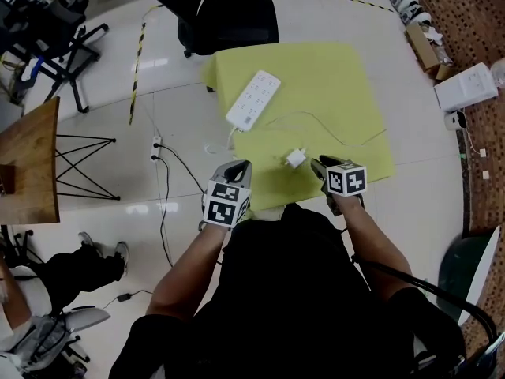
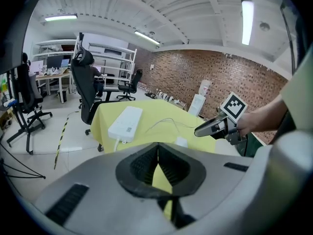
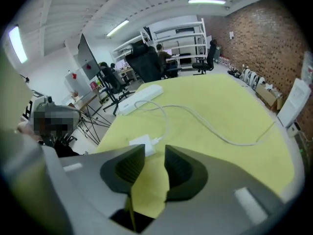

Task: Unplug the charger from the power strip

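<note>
A white power strip (image 1: 253, 99) (image 2: 126, 123) (image 3: 141, 98) lies at the far left of the yellow-covered table (image 1: 323, 73). The white charger (image 1: 296, 158) (image 2: 181, 142) (image 3: 143, 144) lies loose on the cloth near the front edge, apart from the strip. Its thin white cable (image 1: 331, 129) (image 3: 210, 126) trails across the cloth. My left gripper (image 1: 239, 169) (image 2: 157, 148) hovers at the front edge left of the charger, jaws shut on nothing. My right gripper (image 1: 319, 166) (image 3: 155, 153) sits just right of the charger, jaws open with nothing between them.
A black office chair (image 1: 229, 18) stands behind the table. A wooden side table (image 1: 31, 164) is at the left. A floor socket (image 1: 156, 147) with cords lies beside the table. A white box (image 1: 465, 87) sits on the floor at the right. A person's legs (image 1: 87, 263) show at the lower left.
</note>
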### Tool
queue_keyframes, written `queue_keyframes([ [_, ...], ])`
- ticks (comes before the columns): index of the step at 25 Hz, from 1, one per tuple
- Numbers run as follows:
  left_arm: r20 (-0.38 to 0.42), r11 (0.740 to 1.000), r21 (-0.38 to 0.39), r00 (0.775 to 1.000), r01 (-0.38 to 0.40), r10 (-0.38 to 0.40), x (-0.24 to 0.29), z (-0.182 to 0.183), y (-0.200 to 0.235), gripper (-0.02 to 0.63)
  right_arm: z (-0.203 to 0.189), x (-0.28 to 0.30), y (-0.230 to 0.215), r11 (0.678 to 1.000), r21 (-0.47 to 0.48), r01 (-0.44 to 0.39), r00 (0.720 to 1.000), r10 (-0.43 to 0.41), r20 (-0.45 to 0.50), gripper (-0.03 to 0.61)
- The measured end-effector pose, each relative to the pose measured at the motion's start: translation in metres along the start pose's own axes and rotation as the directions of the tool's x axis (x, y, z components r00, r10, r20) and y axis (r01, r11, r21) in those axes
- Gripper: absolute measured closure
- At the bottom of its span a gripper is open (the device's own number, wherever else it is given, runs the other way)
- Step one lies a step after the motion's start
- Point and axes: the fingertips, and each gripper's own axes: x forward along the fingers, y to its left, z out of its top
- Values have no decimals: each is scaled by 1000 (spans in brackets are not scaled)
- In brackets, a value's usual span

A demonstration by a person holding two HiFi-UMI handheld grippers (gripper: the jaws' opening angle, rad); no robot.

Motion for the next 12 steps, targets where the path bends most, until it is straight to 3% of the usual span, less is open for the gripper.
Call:
queue_keyframes([
  [3, 8, 1000, 3, 1000, 13, -13, -2, 3, -9, 606, 7, -23, 19, 999, 13, -41, 992, 40, 117, 564],
  [4, 11, 1000, 0, 1000, 12, -12, -3, 4, -11, 606, 13, -30, 27, 998, 7, -60, 987, 59, 152, 575],
  [9, 46, 1000, -12, 999, -9, 10, -17, 14, -23, 606, 53, -70, 71, 976, -72, -204, 931, 216, 294, 577],
  [12, 59, 999, -44, 998, -31, 34, -28, 20, -34, 606, 66, -92, 92, 949, -136, -284, 902, 312, 297, 577],
])
